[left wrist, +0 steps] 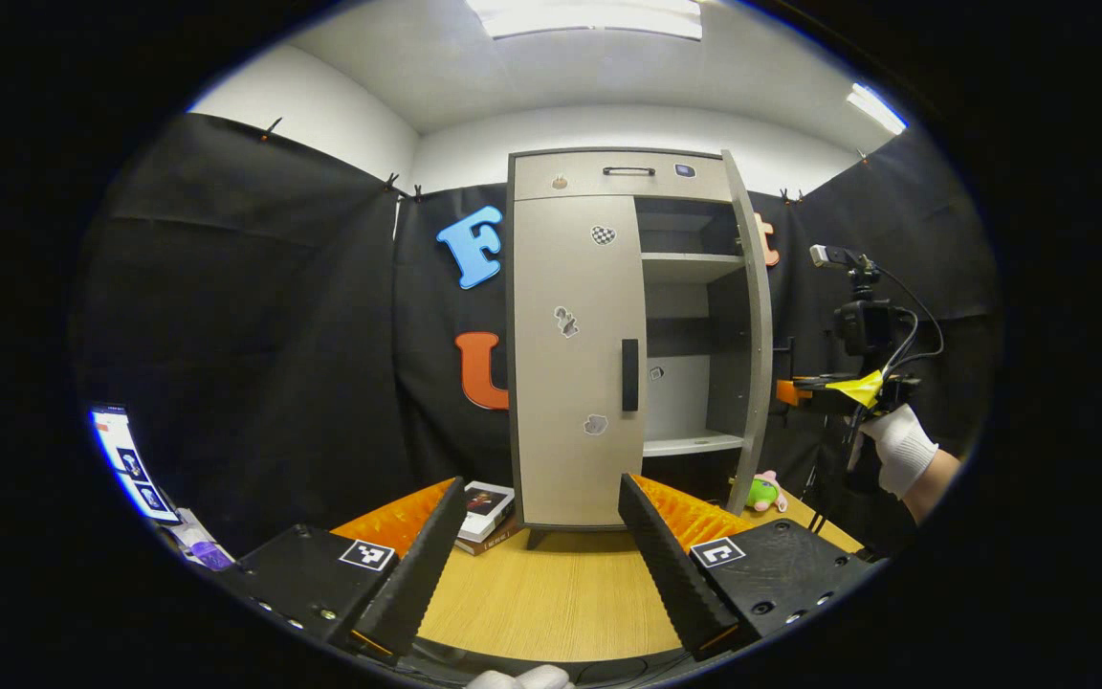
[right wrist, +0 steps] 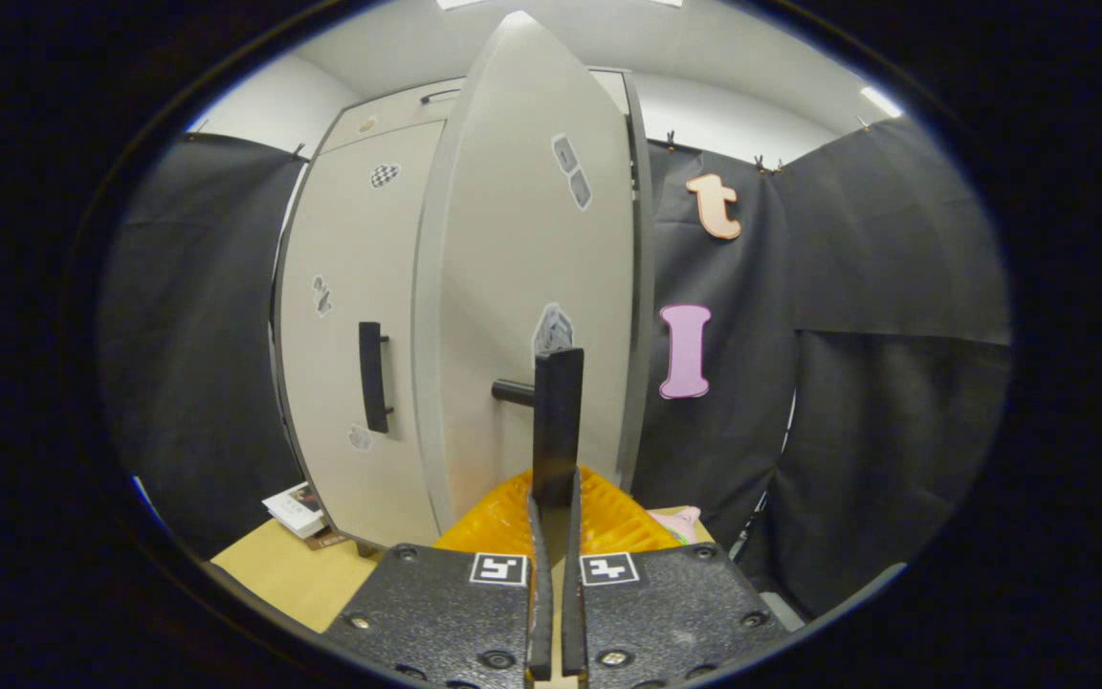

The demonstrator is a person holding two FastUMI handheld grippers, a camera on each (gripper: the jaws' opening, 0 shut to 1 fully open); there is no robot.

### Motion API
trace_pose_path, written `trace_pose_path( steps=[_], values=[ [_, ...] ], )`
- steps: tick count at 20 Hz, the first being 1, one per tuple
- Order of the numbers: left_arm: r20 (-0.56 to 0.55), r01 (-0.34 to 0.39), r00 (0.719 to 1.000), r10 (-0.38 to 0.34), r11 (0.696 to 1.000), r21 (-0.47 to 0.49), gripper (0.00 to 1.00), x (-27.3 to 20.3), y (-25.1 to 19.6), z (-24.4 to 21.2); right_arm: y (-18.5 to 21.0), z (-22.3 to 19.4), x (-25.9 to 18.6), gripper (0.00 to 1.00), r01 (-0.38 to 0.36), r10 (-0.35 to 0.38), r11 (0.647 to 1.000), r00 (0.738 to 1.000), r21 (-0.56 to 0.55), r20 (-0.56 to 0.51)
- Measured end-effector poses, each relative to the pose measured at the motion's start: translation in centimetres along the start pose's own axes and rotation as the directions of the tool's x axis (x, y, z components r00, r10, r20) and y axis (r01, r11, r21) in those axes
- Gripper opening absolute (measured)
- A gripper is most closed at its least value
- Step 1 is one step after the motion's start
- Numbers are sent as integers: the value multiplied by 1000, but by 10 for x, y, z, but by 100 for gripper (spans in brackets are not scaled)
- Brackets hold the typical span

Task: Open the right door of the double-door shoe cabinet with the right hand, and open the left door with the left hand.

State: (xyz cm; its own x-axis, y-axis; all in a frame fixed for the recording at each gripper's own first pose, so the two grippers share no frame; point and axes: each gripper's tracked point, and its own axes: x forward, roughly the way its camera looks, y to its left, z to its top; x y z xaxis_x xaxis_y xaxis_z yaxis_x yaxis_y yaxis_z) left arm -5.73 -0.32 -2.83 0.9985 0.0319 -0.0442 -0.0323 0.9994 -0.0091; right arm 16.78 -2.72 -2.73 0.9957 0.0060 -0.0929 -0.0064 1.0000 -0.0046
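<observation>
Fingers of the left gripper point(left wrist: 537, 536) spread wide apart, holding nothing, hovering over the wooden counter point(left wrist: 551, 593). Straight ahead between them stands the shoe cabinet point(left wrist: 608, 335), its left door point(left wrist: 575, 364) closed, black handle point(left wrist: 629, 374) untouched. Right door point(left wrist: 752, 335) swung out edge-on; bare shelves point(left wrist: 690, 263) visible inside. Books point(left wrist: 486, 512) lie on the counter just beyond the left finger; a green and pink plush toy point(left wrist: 766, 493) sits beyond the right finger. Black cloth walls, white ceiling with lights.

Right gripper point(right wrist: 556, 421): fingers pressed together, clamped on the right door's handle point(right wrist: 513, 391), door face point(right wrist: 532, 287) directly ahead. In the left gripper view this gripper point(left wrist: 843, 392) appears far right, held by a white-gloved hand point(left wrist: 900, 445).
</observation>
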Motion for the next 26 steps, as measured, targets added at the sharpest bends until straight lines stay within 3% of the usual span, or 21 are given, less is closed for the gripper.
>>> trace_pose_path(
  steps=[11,14,17,23,25,26],
  values=[
    [6,67,998,-67,998,1,96,21,-47,7,-87,4,-3,4,57,-57,998,998,-5,1],
    [0,80,997,-80,997,0,96,27,-59,7,-106,2,-2,3,42,-42,999,999,29,-7],
    [-2,89,996,-89,996,1,96,32,-63,10,-107,1,-1,4,14,-13,999,1000,42,-16],
    [1,85,996,-85,996,6,96,33,-63,13,-110,2,-11,4,41,-41,999,999,18,-23],
    [4,80,997,-80,997,10,96,31,-59,14,-115,6,-21,8,74,-73,997,997,19,-20],
    [4,80,997,-80,997,10,96,30,-57,13,-120,7,-29,19,104,-103,994,994,16,-22]
  ],
)
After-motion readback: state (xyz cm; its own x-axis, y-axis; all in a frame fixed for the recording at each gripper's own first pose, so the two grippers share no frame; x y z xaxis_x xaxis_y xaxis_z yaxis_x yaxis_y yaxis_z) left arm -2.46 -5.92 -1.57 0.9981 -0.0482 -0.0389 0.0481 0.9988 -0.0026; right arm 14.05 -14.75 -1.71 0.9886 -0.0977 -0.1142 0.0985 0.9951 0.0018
